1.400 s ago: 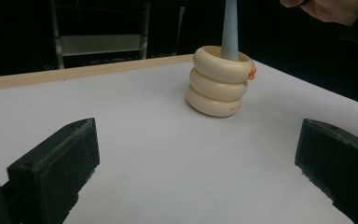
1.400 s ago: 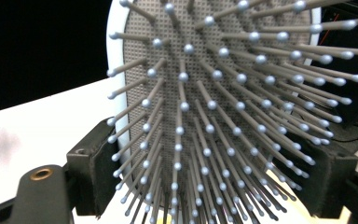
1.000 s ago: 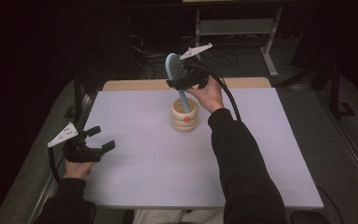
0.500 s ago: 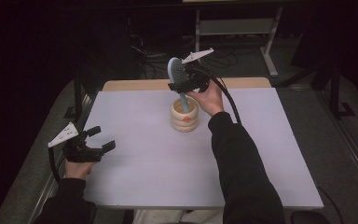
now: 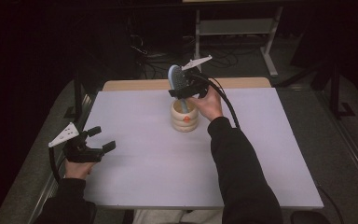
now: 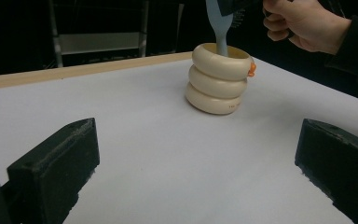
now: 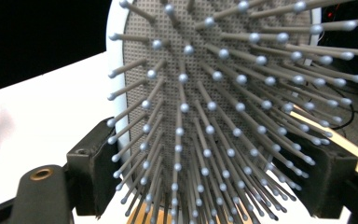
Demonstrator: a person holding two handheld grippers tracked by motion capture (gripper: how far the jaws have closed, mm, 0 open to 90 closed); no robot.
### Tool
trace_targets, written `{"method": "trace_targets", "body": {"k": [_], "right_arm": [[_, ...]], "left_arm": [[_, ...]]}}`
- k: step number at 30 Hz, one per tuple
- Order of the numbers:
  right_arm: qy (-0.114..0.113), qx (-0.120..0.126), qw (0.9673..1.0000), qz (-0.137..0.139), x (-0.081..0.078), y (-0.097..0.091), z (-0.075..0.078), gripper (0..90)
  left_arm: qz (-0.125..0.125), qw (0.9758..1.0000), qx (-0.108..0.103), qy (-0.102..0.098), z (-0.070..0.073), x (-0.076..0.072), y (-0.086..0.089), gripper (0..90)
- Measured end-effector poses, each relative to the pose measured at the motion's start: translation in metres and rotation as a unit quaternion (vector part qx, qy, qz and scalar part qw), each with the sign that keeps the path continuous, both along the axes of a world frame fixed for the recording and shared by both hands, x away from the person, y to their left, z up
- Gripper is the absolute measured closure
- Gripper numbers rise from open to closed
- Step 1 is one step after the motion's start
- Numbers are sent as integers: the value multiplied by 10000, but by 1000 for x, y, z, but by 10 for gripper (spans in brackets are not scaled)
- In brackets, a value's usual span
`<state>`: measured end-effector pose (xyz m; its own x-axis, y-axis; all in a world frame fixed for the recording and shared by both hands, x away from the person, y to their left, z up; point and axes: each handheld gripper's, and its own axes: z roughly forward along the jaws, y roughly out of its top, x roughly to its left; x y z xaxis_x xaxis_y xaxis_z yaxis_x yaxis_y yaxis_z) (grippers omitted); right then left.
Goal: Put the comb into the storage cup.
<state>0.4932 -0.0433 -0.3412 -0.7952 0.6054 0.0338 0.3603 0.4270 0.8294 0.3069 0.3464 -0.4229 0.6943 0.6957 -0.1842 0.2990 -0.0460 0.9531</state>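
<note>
Table (image 5: 270,154) first: on its white top stands the cream ringed holder (image 5: 185,117), the landmark here. Hairbrush (image 5: 177,84) handle is already down inside the holder's mouth, head upright above the rim, so insertion looks nearly done (release is left). Right gripper (image 5: 181,91) is clamped on the brush. Left gripper (image 5: 96,140), jaws apart and empty, rests well left of the holder.

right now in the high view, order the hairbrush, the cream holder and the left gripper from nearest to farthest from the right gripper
1. hairbrush: clamped in the right gripper, at the far middle of the table.
2. cream ringed holder: just below it, with the brush handle inside.
3. left gripper: farthest, open at the near left edge.
</note>
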Motion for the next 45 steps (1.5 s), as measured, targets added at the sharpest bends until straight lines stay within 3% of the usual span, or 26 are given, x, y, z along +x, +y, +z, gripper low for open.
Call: {"method": "trace_targets", "body": {"k": [14,20,36,45], "right_arm": [[210,-199,9996,-5,2,7,-15,189],[221,-177,9996,-29,4,9,-17,188],[400,40,9989,-221,13,3,-20,182],[624,325,9969,-337,17,-5,-19,161]], "left_arm": [[4,10000,-2,-2,0,0,0,0],[-8,10000,9,7,0,0,0,0],[-27,10000,30,40,-1,1,-1,0],[-29,10000,29,56,-1,2,-1,0]]}}
